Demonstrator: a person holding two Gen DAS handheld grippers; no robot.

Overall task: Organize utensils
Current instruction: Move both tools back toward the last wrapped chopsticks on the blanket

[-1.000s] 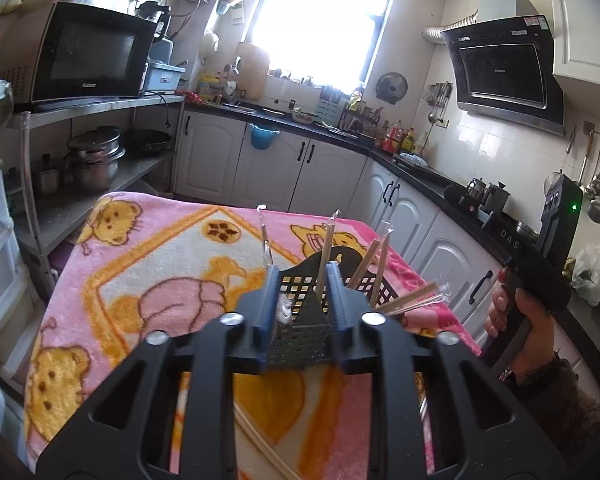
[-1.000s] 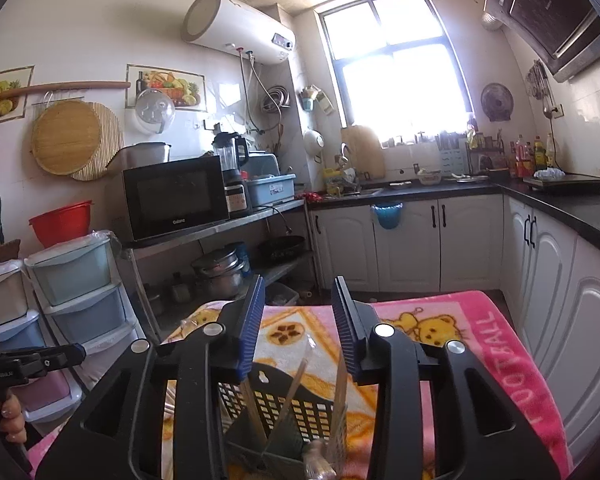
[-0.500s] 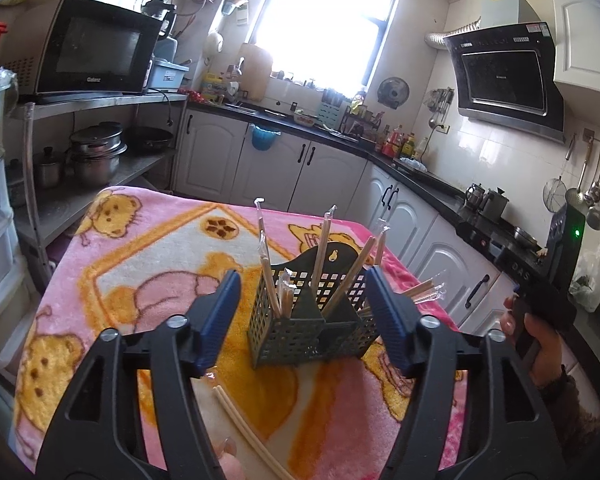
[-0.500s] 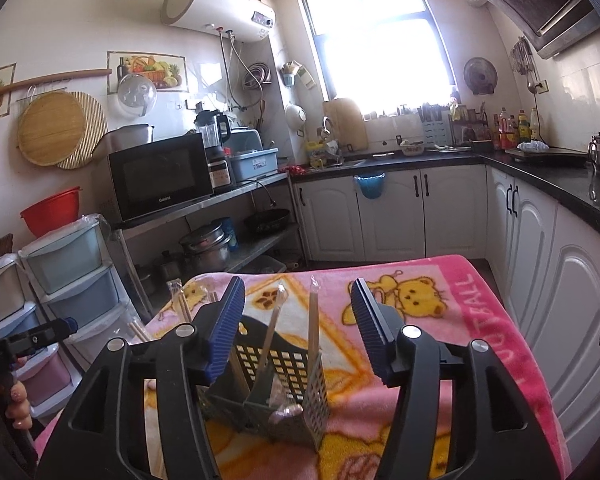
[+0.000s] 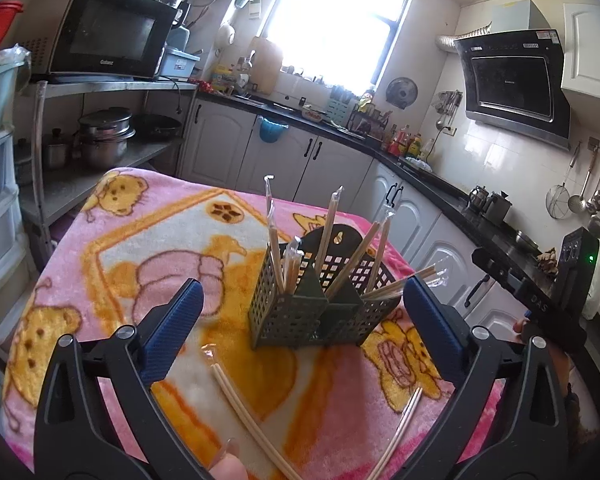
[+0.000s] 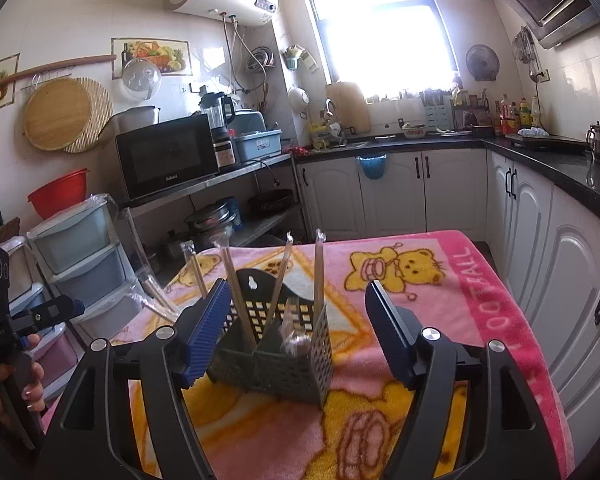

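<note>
A dark green perforated utensil basket [image 5: 320, 304] stands upright on the pink blanket, with several wrapped chopstick pairs [image 5: 328, 228] sticking out of its compartments. It also shows in the right wrist view [image 6: 276, 348]. Two more wrapped chopstick pairs lie flat on the blanket near me, one [image 5: 244, 412] in front of the basket and one [image 5: 400, 428] to its right. My left gripper [image 5: 300, 328] is open wide and empty, just short of the basket. My right gripper [image 6: 296, 336] is open and empty, its jaws either side of the basket without touching it.
The pink bear-print blanket [image 5: 132, 248] covers the table, whose edges drop off at left and right. A metal shelf with pots [image 5: 104, 140] and a microwave [image 5: 104, 36] stands to the left, plastic drawers [image 6: 76, 256] beside it. White cabinets [image 6: 420, 196] line the back and right.
Both grippers have opened and pulled back from the basket. The left one was shut on the basket's front wall a second ago and has let go; the basket now stands free.
</note>
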